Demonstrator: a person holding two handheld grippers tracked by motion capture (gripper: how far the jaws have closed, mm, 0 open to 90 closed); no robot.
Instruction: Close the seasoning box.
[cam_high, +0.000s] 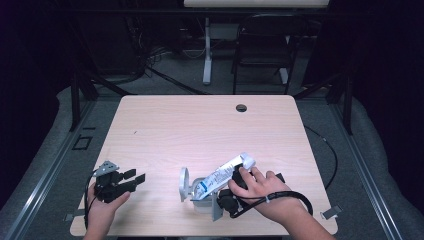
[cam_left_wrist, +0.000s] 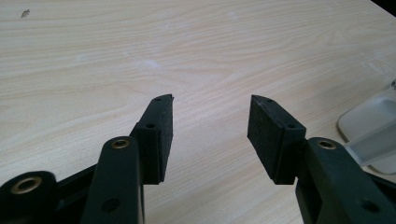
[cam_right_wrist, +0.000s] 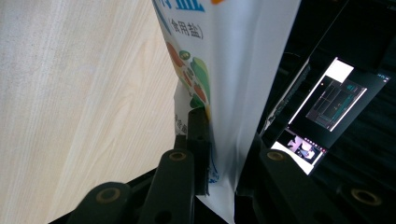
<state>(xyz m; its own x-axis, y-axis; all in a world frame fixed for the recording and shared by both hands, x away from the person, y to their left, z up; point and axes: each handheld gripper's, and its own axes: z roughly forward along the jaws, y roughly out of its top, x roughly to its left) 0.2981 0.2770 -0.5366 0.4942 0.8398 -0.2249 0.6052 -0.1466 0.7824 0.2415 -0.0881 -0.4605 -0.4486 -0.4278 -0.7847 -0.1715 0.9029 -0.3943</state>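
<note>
A white salt bag (cam_high: 223, 175) with printed text and vegetable pictures lies tilted, its lower end over a clear plastic container (cam_high: 199, 196) whose round lid (cam_high: 184, 183) stands up at the left. My right gripper (cam_high: 238, 178) is shut on the bag; in the right gripper view both black jaws (cam_right_wrist: 229, 127) press on the bag (cam_right_wrist: 233, 70) from either side. My left gripper (cam_high: 134, 178) rests near the table's front left corner, open with nothing between its pads (cam_left_wrist: 210, 126). The container's edge (cam_left_wrist: 369, 121) shows at the right of the left gripper view.
The light wooden table (cam_high: 200, 125) has a round cable hole (cam_high: 241, 107) near its far edge. A black chair (cam_high: 262, 45) and a white desk leg (cam_high: 207, 55) stand beyond it. A lit monitor (cam_right_wrist: 327, 107) shows in the right gripper view.
</note>
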